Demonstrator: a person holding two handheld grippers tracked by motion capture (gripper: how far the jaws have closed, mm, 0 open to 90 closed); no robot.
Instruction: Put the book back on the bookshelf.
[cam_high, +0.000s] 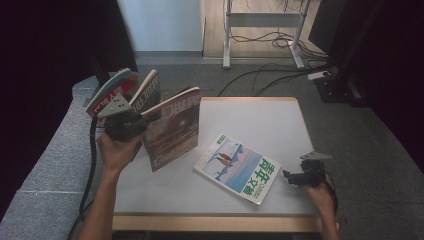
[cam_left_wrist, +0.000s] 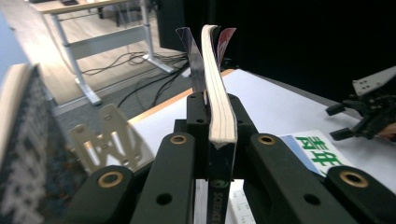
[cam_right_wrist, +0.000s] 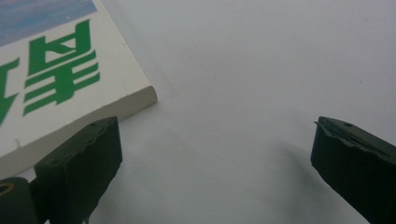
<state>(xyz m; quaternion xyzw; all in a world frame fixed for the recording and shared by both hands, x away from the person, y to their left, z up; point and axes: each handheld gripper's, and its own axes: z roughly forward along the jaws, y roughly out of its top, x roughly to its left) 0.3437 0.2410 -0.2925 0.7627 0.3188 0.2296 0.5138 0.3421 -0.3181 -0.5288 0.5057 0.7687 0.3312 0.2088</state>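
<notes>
High view. Left gripper (cam_high: 131, 121) is raised above the left part of the white surface (cam_high: 260, 125), jaws clamped tight on the dark-covered magazine (cam_high: 172, 130). That magazine hangs upright and a little tilted, cover facing the camera, its lower corner near the surface; whether it touches I cannot tell. More magazines (cam_high: 125, 90) stand fanned just behind the gripper, at the surface's far left corner. The flat magazine (cam_high: 237, 168), with a blue-and-white cover and green characters, lies on the surface right of centre, turned at an angle. Right gripper (cam_high: 290, 178) sits low at the near right, jaws spread wide, nothing between them, pointing at the flat magazine's right end and just beside it.

Left gripper view. The two black jaws are squeezed onto the held magazine's (cam_left_wrist: 218, 116) edge; its pale page block and dark spine stand straight up between them. A metal bookend (cam_left_wrist: 109, 137) rests on the surface at left, another book's patterned cover (cam_left_wrist: 28, 154) at the far left edge. The flat magazine (cam_left_wrist: 317, 156) lies at lower right, the right gripper (cam_left_wrist: 343, 122) beyond it.

Right gripper view. The jaws stand far apart over bare surface (cam_right_wrist: 233, 93), gripping nothing. The flat magazine's corner (cam_right_wrist: 70, 88) lies just beside the left jaw; contact cannot be told.
</notes>
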